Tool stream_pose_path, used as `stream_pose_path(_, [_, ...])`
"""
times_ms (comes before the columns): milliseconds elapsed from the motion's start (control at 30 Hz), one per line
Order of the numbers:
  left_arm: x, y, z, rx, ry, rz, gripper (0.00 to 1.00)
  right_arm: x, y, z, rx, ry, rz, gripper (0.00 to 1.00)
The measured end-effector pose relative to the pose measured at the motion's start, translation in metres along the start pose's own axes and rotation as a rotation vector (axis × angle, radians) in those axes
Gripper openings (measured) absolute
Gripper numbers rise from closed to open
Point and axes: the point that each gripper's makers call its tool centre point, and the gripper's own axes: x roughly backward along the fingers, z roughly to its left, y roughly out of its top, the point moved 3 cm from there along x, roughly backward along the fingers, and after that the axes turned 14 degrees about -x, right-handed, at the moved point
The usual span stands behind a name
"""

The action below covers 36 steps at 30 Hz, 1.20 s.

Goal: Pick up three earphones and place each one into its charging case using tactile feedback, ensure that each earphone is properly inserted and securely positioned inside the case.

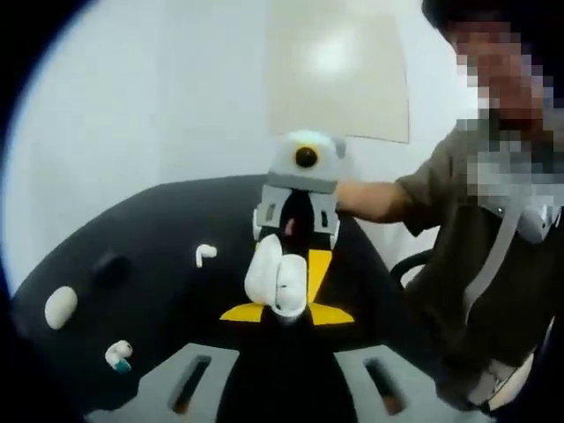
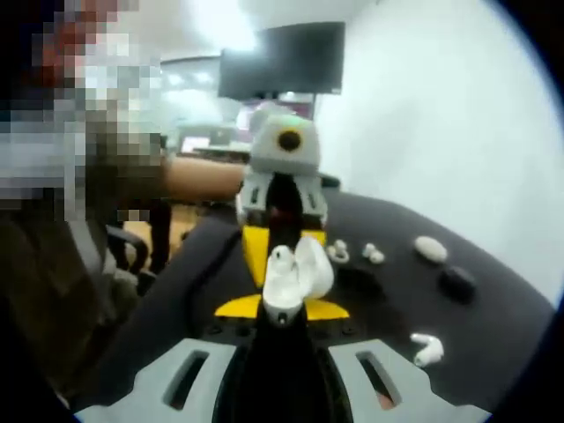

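Observation:
An open white charging case [image 1: 269, 275] is held up at the tips of my left gripper [image 1: 284, 319], whose jaws are drawn together on its base. My right gripper [image 2: 278, 322] faces it from the other side, shut on a white earphone [image 2: 280, 266] that stands in the case beside the raised lid [image 2: 315, 264]. The right gripper [image 1: 298, 231] shows head-on just behind the case in the left gripper view. The left gripper [image 2: 282, 220] shows the same way in the right gripper view. Another earphone [image 1: 204, 256] [image 2: 427, 350] lies loose on the black table [image 1: 159, 220].
A white oval case [image 1: 60, 307] [image 2: 430, 248], a black case [image 1: 110, 264] [image 2: 458, 280] and a small white-and-teal piece [image 1: 119, 355] lie on the table. Two small white buds [image 2: 337, 253] lie near a yellow T-mark [image 1: 319, 273]. A person [image 1: 493, 264] stands at the table's edge.

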Motion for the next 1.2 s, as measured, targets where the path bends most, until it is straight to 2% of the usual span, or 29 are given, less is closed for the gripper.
stream_pose_path(100, [0.001, -0.001, 0.000, 0.009, 0.006, -0.033, 0.13, 0.001, 0.000, 0.000, -0.004, 0.000, 0.000, 0.18])
stream_pose_path(200, [0.001, 0.001, -0.001, -0.010, 0.013, -0.030, 0.13, 0.001, 0.000, 0.000, -0.004, -0.001, 0.000, 0.18])
stream_pose_path(467, [0.004, 0.000, 0.000, 0.000, 0.027, -0.045, 0.13, 0.008, 0.002, -0.001, -0.026, -0.006, -0.004, 0.22])
stream_pose_path(600, [0.009, 0.002, 0.001, -0.011, 0.058, -0.056, 0.13, 0.020, 0.013, -0.008, -0.090, -0.037, -0.077, 0.24])
stream_pose_path(700, [0.012, 0.003, 0.005, 0.001, 0.071, -0.067, 0.13, 0.034, 0.032, -0.014, -0.161, -0.082, -0.200, 0.27])
stream_pose_path(733, [0.012, 0.002, 0.004, 0.004, 0.068, -0.066, 0.13, 0.041, 0.038, -0.020, -0.179, -0.119, -0.241, 0.27])
stream_pose_path(833, [0.008, 0.001, 0.006, 0.009, 0.077, -0.058, 0.13, 0.057, 0.043, -0.037, -0.187, -0.255, -0.274, 0.27])
stream_pose_path(867, [0.008, 0.001, 0.007, 0.014, 0.077, -0.055, 0.13, 0.062, 0.039, -0.050, -0.210, -0.346, -0.250, 0.27])
stream_pose_path(933, [0.008, 0.001, 0.008, 0.015, 0.077, -0.054, 0.13, 0.066, 0.025, -0.068, -0.218, -0.457, -0.136, 0.26])
stream_pose_path(967, [0.008, 0.000, 0.008, 0.013, 0.079, -0.050, 0.13, 0.067, 0.018, -0.075, -0.229, -0.489, -0.087, 0.26])
stream_pose_path(1033, [0.006, -0.001, 0.008, -0.002, 0.081, -0.035, 0.13, 0.063, 0.007, -0.079, -0.233, -0.494, -0.013, 0.26])
stream_pose_path(1133, [0.005, -0.002, 0.008, -0.015, 0.086, -0.026, 0.13, 0.057, -0.005, -0.082, -0.292, -0.448, 0.028, 0.26])
stream_pose_path(1200, [0.005, -0.002, 0.010, -0.008, 0.087, -0.028, 0.13, 0.055, -0.009, -0.088, -0.312, -0.456, 0.034, 0.27])
